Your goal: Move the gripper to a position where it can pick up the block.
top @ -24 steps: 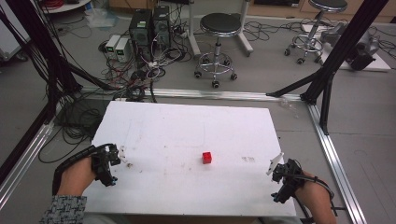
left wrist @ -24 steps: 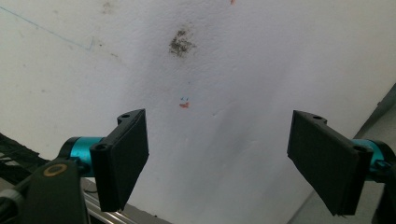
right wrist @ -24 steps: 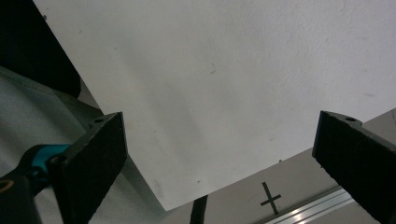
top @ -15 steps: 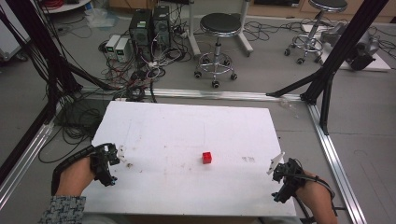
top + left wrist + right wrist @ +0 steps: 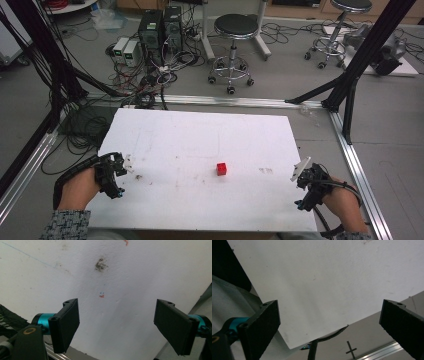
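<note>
Now both grippers rest at the near corners of the white table [image 5: 200, 130], and a small red cube [image 5: 221, 169] lies between them.

On the left side, the left gripper [image 5: 116, 172] is held by the person's left hand [image 5: 77, 187] near the table's left edge; in the left gripper view its two black jaws stand wide apart with nothing between them, above a dark smudge [image 5: 101, 265] on the white surface. The right gripper [image 5: 305, 176] is at the right edge, held by the right hand [image 5: 340, 202]; its jaws are also wide apart and hold nothing. The red cube sits on the table a little right of the middle, well apart from both grippers. Behind the table, on the floor, stand a black stool [image 5: 235, 30] and many cables [image 5: 150, 75].
</note>
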